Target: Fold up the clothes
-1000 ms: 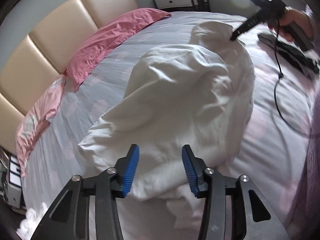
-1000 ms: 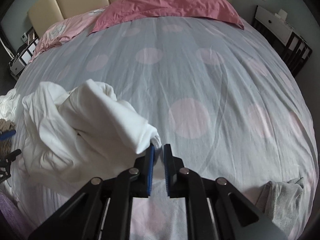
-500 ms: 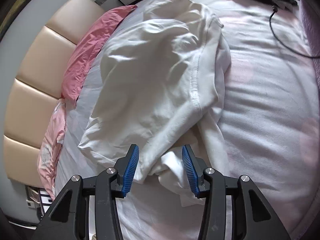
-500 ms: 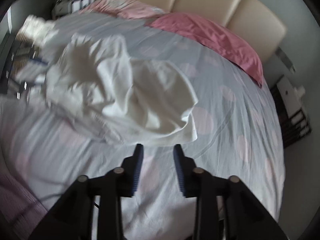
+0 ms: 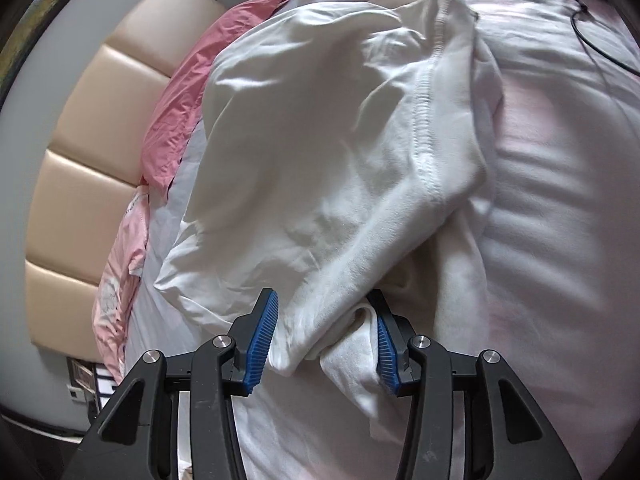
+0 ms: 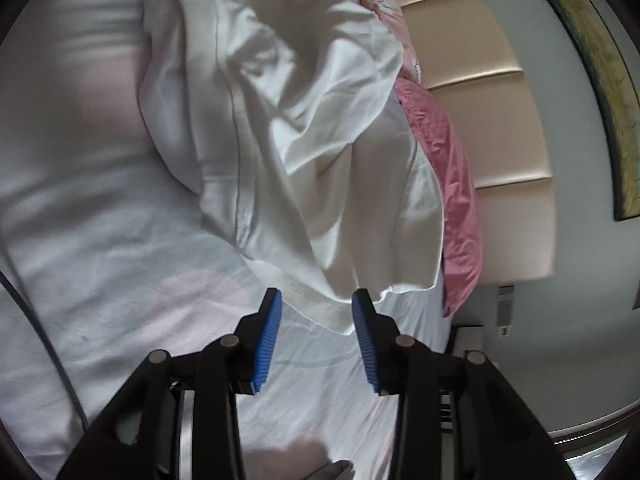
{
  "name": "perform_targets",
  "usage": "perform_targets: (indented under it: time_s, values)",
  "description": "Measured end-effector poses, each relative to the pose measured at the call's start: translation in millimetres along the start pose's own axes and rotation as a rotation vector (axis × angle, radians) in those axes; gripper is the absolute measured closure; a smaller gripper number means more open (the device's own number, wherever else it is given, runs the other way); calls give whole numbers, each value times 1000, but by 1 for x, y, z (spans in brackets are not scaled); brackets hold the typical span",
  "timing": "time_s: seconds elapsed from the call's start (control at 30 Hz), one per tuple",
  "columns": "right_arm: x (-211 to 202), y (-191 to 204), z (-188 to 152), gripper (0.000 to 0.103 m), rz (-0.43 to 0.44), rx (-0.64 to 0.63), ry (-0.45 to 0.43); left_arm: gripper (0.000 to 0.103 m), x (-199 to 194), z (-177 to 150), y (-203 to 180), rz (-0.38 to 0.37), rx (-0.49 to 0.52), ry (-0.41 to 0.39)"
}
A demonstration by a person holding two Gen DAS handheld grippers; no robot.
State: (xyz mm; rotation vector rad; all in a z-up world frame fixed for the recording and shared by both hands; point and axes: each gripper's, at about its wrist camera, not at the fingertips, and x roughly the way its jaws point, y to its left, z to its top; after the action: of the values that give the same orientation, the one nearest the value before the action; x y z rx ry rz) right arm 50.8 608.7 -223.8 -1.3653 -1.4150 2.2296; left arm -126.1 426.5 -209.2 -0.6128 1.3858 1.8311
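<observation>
A crumpled white garment (image 5: 340, 152) lies in a heap on the bed. It also shows in the right wrist view (image 6: 304, 152). My left gripper (image 5: 322, 340) is open, its blue pads on either side of a bunched end of the garment. My right gripper (image 6: 316, 336) is open, with a hemmed corner of the garment lying between its pads. Neither gripper grips the cloth.
The bed sheet (image 5: 560, 208) is white with pale pink spots. Pink pillows (image 5: 180, 92) lie along a beige padded headboard (image 5: 76, 148), also in the right wrist view (image 6: 492, 120). A black cable (image 5: 600, 40) runs over the sheet at far right.
My right gripper has let go of the garment, opened and swung round to its hemmed corner. My left gripper stayed open and moved closer, so cloth now lies between its pads.
</observation>
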Motion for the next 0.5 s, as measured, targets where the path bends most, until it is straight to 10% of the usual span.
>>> perform_targets:
  time_s: [0.2,0.5]
  values:
    - [-1,12,12,69,-42,-21,-101,85,-1,6,28,-22,-161,-29]
    - [-5,-17,9,69,-148,130,-127,90,-2,16,83,-28,-397,-55]
